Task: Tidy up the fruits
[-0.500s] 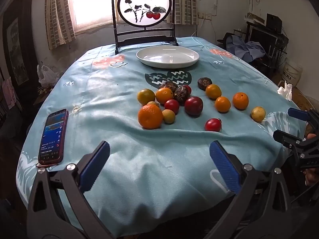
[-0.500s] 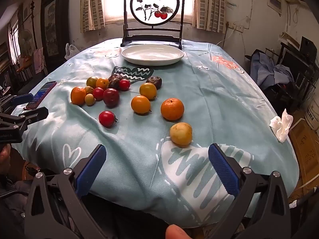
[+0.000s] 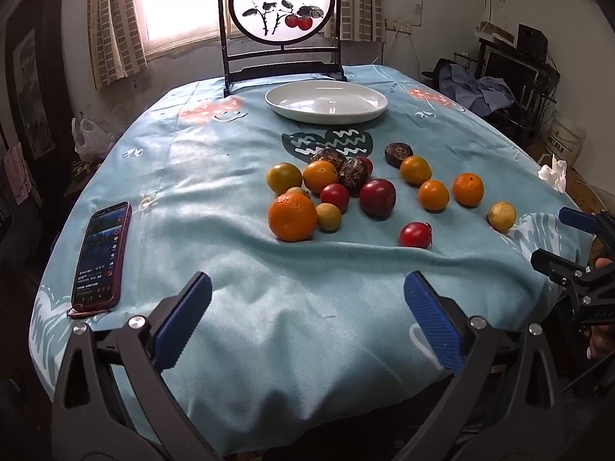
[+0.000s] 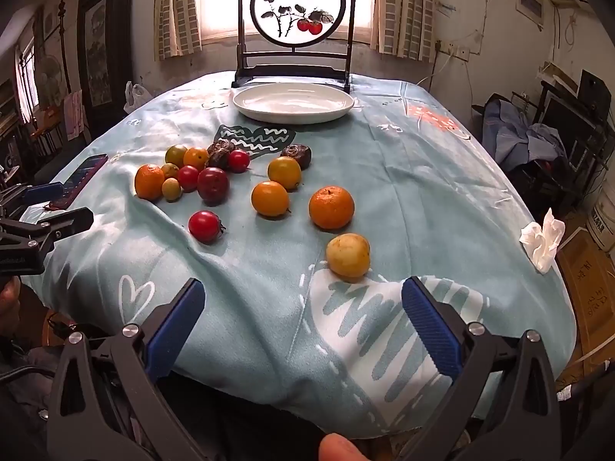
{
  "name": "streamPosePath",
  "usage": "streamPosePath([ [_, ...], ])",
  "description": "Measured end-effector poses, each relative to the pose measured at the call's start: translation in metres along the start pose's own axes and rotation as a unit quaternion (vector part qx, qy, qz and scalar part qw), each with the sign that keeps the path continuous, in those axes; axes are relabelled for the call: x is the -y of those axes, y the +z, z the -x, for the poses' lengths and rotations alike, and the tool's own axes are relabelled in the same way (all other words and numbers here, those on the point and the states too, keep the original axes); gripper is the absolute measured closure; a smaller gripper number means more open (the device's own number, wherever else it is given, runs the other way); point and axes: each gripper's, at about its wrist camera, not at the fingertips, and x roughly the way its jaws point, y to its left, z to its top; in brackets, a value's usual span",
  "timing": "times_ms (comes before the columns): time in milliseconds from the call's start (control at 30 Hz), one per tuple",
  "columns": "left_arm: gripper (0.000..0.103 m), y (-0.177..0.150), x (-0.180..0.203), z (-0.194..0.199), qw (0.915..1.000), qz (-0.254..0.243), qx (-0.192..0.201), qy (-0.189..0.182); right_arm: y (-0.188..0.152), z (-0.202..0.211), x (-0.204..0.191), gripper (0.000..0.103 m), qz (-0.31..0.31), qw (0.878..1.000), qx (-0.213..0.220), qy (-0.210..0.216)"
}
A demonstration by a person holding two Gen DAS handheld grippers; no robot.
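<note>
Nothing has been sorted yet, judging by the empty white oval ceramic plate [image 3: 326, 101] far ahead of both tools. Left gripper [image 3: 307, 317] and right gripper [image 4: 303, 317] stand released, holding nothing; the scattered oranges, tomatoes and dark fruits [image 4: 230, 184] lie loose on the blue cloth between them and the plate.

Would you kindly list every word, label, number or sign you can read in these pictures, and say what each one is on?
None can be read with confidence.
Round painted screen: brush characters above the red fruits, too blurred to read.
Phone: lines of small text on its lit display, too small to read.
White bucket by the wall: dark print, too blurred to read.
Left tool's black body: faint embossed lettering, not legible.
Tablecloth: only drawn patterns, no words.
</note>
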Motion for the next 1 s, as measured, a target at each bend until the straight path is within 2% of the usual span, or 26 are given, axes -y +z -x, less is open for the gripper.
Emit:
streamPosePath([
  [1000,0.002,-0.0036,-0.0011,-0.0036,1.0,-0.002,-0.004,0.002,-0.0029,-0.0039,0.0044,0.001,-0.002,1.0,-0.003,-0.003],
])
